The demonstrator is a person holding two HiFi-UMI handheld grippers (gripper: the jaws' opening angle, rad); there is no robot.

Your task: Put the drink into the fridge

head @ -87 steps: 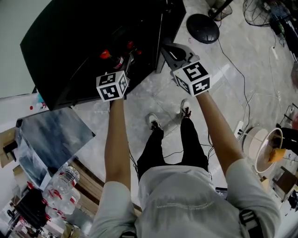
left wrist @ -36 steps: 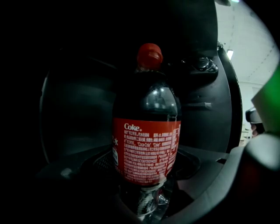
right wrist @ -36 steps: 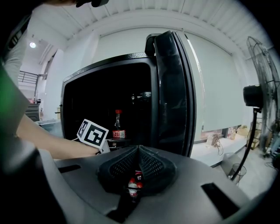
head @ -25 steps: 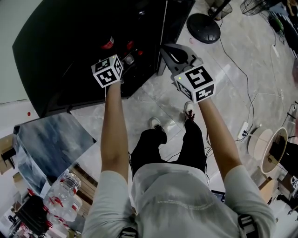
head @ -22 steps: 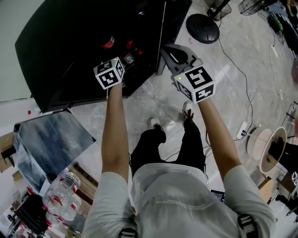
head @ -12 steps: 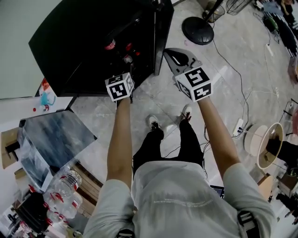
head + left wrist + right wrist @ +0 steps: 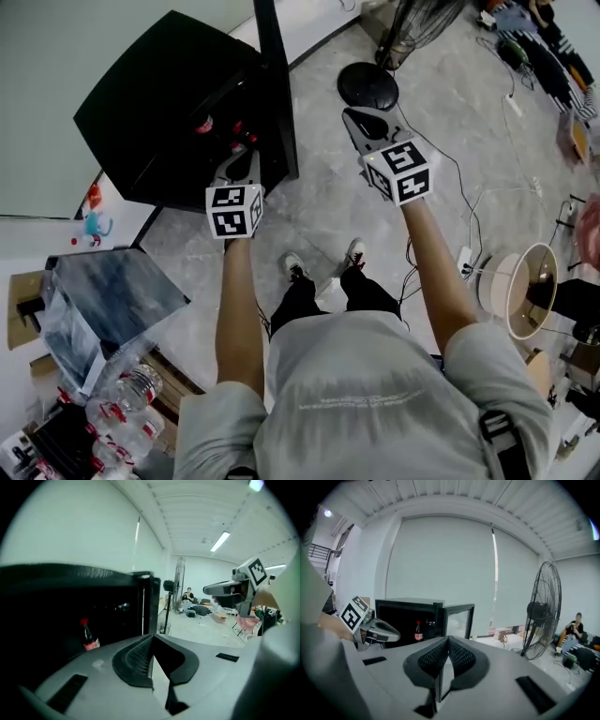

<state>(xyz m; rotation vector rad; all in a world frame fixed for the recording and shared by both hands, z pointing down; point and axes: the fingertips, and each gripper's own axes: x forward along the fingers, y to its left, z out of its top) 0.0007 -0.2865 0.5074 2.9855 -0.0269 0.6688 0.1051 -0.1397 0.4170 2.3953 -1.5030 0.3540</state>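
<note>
The black fridge (image 7: 159,103) stands open, its door (image 7: 277,94) swung out to the right. Inside it a cola bottle (image 7: 202,125) with a red cap stands upright; the same bottle (image 7: 89,638) shows in the left gripper view and, as a small bottle (image 7: 418,632), in the right gripper view. My left gripper (image 7: 241,161) hangs just outside the fridge opening, shut and empty. My right gripper (image 7: 362,119) is held over the floor to the right of the door, also shut with nothing in it.
A standing fan (image 7: 543,616) is right of the fridge, its round base (image 7: 367,86) on the floor near my right gripper. Cables (image 7: 469,202) cross the floor. A pack of water bottles (image 7: 122,398) and a grey board (image 7: 108,300) sit lower left.
My left gripper has drawn back out of the fridge toward me, and the bottle stays inside. The right gripper has held about the same place. The head view has pulled away from the fridge.
</note>
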